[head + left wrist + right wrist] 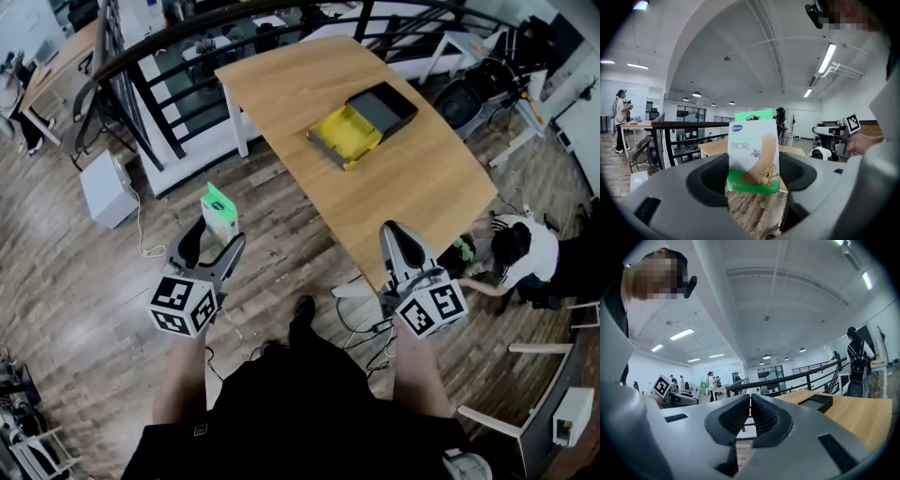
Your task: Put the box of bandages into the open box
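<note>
Left hand-held gripper point(753, 177) clamping bandage box point(753, 145), cartoon front point(764, 176)

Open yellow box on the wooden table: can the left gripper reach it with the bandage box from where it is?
Probably not yet. The left gripper, shut on the green-and-white bandage box, hangs over the floor, well short of the open yellow box. Nothing blocks the path.

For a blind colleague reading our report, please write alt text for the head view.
Seen from above, the left gripper holds a green and white box of bandages over the wooden floor, short of the table. On the table lies an open yellow box with a dark lid beside it. The right gripper, shut and empty, is near the table's edge.
</note>
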Available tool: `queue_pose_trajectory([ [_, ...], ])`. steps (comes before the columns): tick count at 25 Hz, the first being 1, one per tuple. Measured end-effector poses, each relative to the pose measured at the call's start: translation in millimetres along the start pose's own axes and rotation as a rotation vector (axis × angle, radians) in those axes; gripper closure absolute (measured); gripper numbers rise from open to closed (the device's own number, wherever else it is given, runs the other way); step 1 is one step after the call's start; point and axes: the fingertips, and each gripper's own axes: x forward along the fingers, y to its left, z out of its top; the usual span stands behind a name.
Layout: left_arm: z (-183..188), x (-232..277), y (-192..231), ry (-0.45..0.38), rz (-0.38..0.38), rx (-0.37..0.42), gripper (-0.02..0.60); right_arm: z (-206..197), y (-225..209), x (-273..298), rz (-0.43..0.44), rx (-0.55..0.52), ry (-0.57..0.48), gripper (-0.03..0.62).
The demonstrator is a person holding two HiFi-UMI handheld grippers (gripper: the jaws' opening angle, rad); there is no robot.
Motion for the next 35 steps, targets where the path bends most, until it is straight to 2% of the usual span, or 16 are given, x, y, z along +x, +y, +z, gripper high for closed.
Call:
queue_pose_trajectory([
  [5,16,46,5,0.007,0.006,0.009,0.249,3,-39,30,0.015,0.019,0.000,0.557],
  [12,42,83,3,-0.004,0.032,0.019,0.249,28,-77,49,0.039,0.017,-0.041,0.557],
  [22,64,113,-8,-0.011,0.028,0.045,0.249,50,-97,57,0.061,0.006,-0.086,0.556],
  [29,70,149,9,-0.019,-0.017,0.037,0.249,49,-111,81,0.030,-0.009,-0.062,0.556],
  [35,70,205,42,-0.012,-0.085,0.017,0.249,39,-128,123,-0.029,-0.013,-0.021,0.556],
])
